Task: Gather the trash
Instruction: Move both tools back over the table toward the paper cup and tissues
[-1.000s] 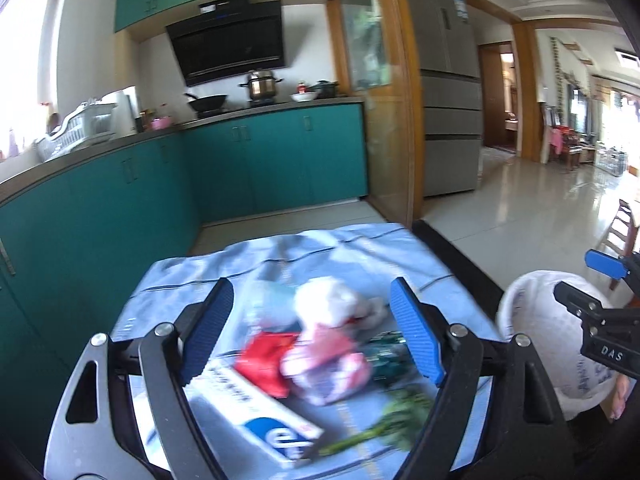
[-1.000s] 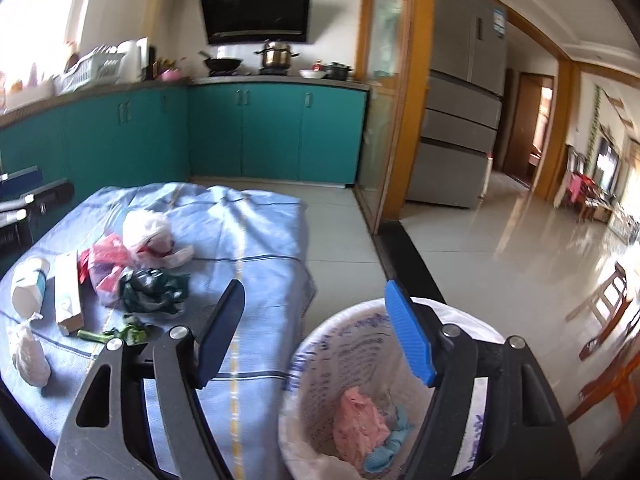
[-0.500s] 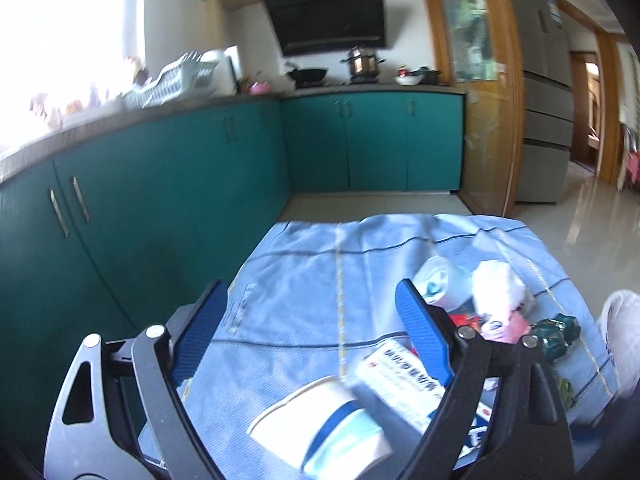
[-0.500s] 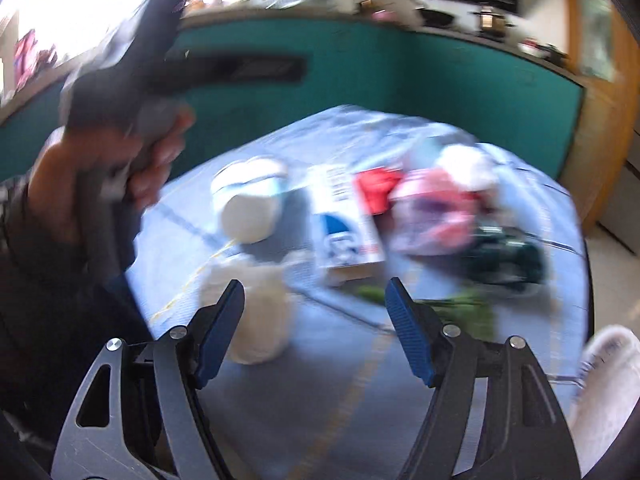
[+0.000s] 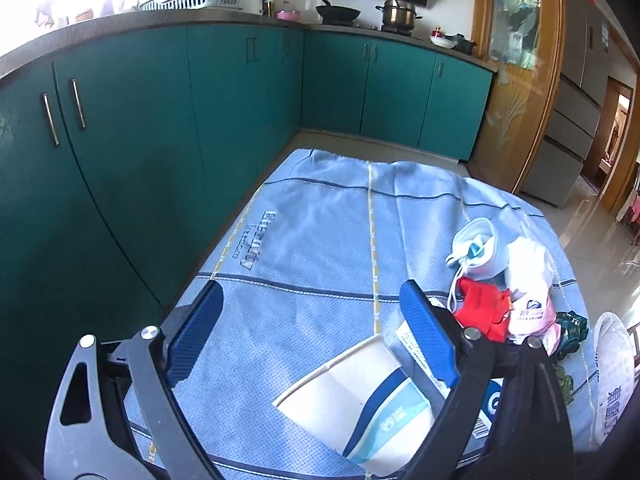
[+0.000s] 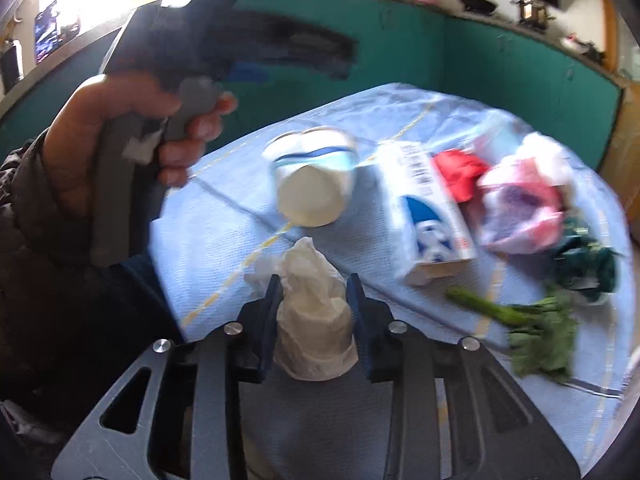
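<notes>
My right gripper [image 6: 314, 296] is shut on a crumpled white tissue wad [image 6: 314, 320] at the near edge of the blue cloth [image 6: 224, 224]. My left gripper [image 5: 312, 332] is open and empty, above the cloth [image 5: 320, 248], with a tipped paper cup [image 5: 360, 400] lying under its right finger. The cup also shows in the right wrist view [image 6: 312, 180]. Beyond lie a white and blue box [image 6: 428, 216], red wrapper [image 5: 480, 312], pink and white bags [image 6: 520, 200], dark green wrapper [image 6: 584, 260], green vegetable stalk [image 6: 528, 324] and a face mask [image 5: 476, 248].
A white-lined trash bin [image 5: 612, 376] stands at the table's right edge. Teal cabinets [image 5: 160, 120] run along the left and back. The person's left hand and gripper handle [image 6: 132, 152] fill the left of the right wrist view.
My right gripper swung from over the bin to the table and closed on the tissue wad. My left gripper turned left, away from the trash pile, over the paper cup.
</notes>
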{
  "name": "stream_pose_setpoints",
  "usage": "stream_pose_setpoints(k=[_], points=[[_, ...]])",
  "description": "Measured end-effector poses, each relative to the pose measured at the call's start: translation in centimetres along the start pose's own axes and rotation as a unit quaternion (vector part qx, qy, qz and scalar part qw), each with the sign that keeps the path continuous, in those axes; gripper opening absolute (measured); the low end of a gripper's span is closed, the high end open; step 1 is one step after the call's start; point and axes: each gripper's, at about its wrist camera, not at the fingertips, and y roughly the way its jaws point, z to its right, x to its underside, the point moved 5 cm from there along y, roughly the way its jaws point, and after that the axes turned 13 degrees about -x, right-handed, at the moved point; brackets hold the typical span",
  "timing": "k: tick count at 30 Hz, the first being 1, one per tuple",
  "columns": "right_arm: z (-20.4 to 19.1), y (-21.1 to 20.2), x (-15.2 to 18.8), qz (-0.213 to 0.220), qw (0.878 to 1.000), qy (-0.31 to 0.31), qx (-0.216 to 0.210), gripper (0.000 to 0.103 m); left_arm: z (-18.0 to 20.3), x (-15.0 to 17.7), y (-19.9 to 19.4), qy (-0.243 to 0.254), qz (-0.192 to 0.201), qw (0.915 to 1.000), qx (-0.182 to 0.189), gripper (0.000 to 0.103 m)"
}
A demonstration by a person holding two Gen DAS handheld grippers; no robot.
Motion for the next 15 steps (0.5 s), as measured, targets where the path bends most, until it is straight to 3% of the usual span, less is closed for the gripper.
stream_pose_setpoints(k=[5,9,15], points=[[5.7,-4.7,-0.7,0.062,0.994,0.066,0.064,0.030,-0.4,1.2,-0.3,0.009,-0.002,1.0000,-0.003,0.090],[10.3,-8.8,-0.4,0.112,0.978,0.132,0.116,0.030,-0.9,1.9,-0.4,0.003,-0.005,0.9999,-0.010,0.090],[14.2,-10.6,1.3,0.118,0.962,0.205,0.136,0.030,-1.2,2.2,-0.3,-0.001,-0.006,0.9997,-0.022,0.090]])
